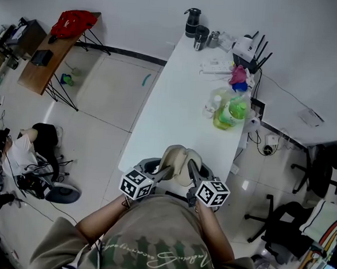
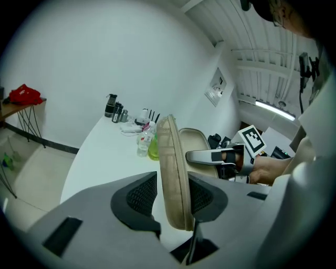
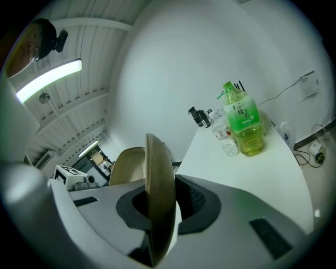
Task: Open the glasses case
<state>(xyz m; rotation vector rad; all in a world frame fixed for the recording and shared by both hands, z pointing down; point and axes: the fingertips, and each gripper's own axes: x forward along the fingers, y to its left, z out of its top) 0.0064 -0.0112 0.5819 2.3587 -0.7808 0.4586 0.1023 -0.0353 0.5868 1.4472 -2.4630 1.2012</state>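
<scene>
A beige glasses case point(image 1: 178, 160) stands open like a clam at the near end of the white table point(image 1: 177, 91), one half at each gripper. In the left gripper view, one half point(image 2: 173, 173) stands edge-on between the jaws of my left gripper point(image 2: 176, 197), which are spread wide with a slight gap at the left pad. In the right gripper view, my right gripper point(image 3: 160, 202) is shut on the other half point(image 3: 160, 184), pinching its edge. The head view shows the left gripper point(image 1: 164, 172) and the right gripper point(image 1: 192, 172) side by side at the case.
At the table's far right stand a green tea bottle point(image 1: 236, 110) and a small water bottle point(image 1: 213, 105). At the far end are a black flask point(image 1: 192, 20), a power strip point(image 1: 218, 65) and a router point(image 1: 246, 47). A person point(image 1: 23, 149) sits on the floor at left; office chairs point(image 1: 283, 225) at right.
</scene>
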